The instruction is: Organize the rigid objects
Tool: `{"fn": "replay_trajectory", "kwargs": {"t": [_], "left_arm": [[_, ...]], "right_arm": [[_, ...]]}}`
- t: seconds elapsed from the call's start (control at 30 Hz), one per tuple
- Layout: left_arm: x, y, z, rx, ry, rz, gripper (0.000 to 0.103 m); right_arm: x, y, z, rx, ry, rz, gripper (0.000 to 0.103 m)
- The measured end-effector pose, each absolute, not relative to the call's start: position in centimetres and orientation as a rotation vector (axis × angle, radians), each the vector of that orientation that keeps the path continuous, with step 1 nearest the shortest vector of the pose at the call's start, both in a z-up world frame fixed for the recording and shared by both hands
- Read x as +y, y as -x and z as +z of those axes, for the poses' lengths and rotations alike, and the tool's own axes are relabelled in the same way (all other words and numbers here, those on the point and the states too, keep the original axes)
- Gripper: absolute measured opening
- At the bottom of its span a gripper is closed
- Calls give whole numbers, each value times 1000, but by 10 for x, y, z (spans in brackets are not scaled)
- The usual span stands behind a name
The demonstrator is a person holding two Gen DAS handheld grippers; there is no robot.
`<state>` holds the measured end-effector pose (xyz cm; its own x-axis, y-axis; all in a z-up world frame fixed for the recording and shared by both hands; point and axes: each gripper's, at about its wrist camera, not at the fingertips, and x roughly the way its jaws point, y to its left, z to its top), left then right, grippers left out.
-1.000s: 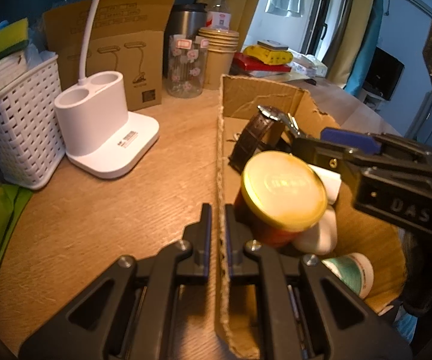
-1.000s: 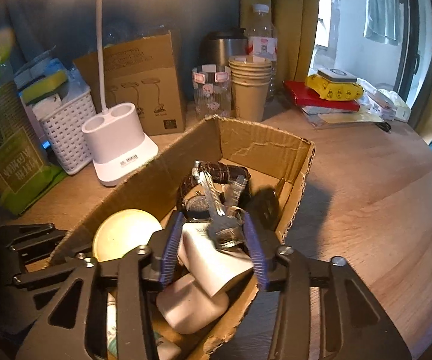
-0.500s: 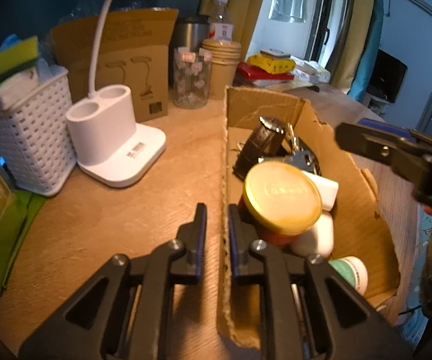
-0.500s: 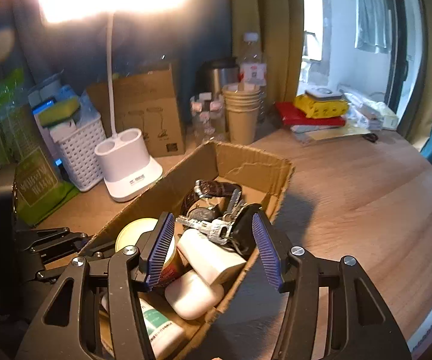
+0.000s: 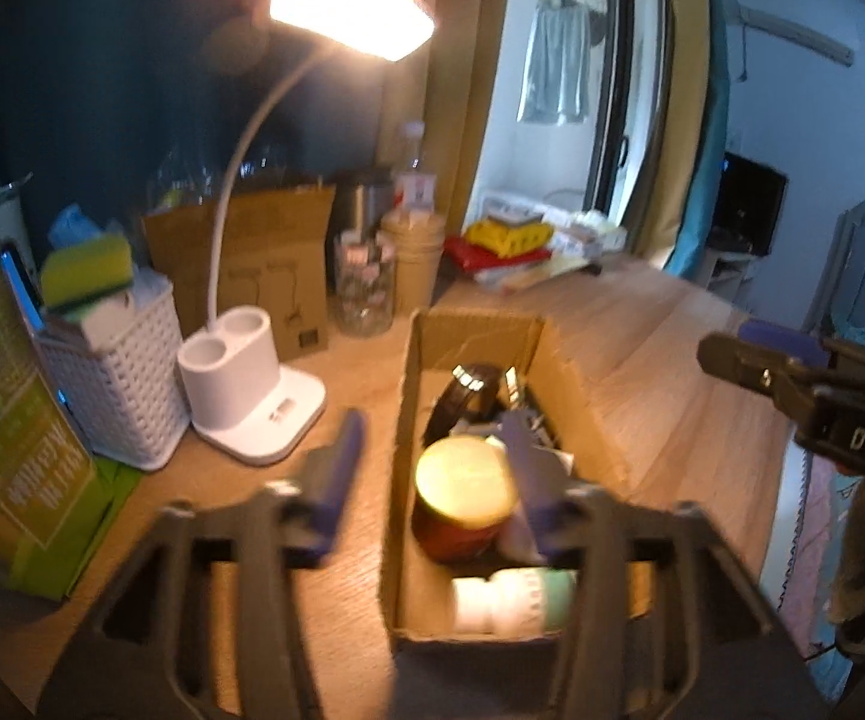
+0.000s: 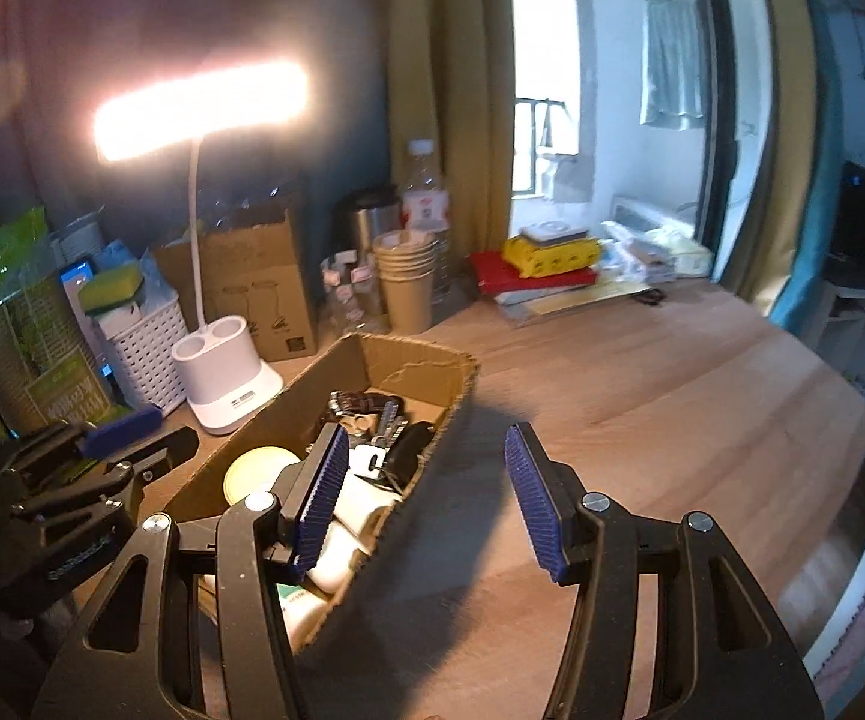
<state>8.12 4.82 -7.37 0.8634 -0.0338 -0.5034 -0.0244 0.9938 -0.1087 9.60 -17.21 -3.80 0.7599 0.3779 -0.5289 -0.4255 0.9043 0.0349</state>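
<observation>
An open cardboard box [image 5: 576, 396] [image 6: 420, 366] stands on the wooden table. It holds a jar with a yellow lid [image 5: 465, 480] [image 6: 255, 471], a brown-strapped watch [image 5: 468, 384] [image 6: 360, 402], keys [image 6: 387, 426], a white charger [image 6: 366, 459] and a white-and-green bottle [image 5: 513, 597]. My left gripper [image 5: 432, 462] is open and empty, raised above the box's left wall. My right gripper [image 6: 426, 483] is open and empty, above the box's right wall. Each gripper shows at the edge of the other's view.
A white desk lamp base [image 5: 252, 396] [image 6: 225, 375], a white basket [image 5: 114, 384], a brown carton [image 5: 264, 276], a glass jar [image 5: 366, 288], stacked paper cups [image 6: 405, 282], a bottle [image 6: 426, 204] and books [image 6: 540, 276] stand behind the box. Green packs [image 5: 18, 456] lie left.
My left gripper let go of the box's left wall, opened and rose. My right gripper let go of the keys, opened wide and drew back up. The lamp head came into view.
</observation>
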Motion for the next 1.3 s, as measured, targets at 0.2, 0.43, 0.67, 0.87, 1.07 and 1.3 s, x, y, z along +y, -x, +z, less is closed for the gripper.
{"fn": "replay_trajectory", "kwargs": {"t": [0.2,0.43,0.67,0.87,1.07,1.3], "left_arm": [[36,-62,-51,497,96,-40,56],[26,-37,-26,459,83,-55,84],[24,-16,-4,403,100,-46,93],[29,3,18,356,99,-41,95],[24,21,37,324,78,-69,96],[20,39,52,258,66,-84,96]], "right_arm": [[-189,-69,-23,530,81,380,58],[-202,-36,-11,508,65,306,58],[-210,-7,5,459,70,251,72],[-221,17,18,426,48,192,73],[-224,41,34,369,42,146,73],[-230,55,45,317,34,128,73]]}}
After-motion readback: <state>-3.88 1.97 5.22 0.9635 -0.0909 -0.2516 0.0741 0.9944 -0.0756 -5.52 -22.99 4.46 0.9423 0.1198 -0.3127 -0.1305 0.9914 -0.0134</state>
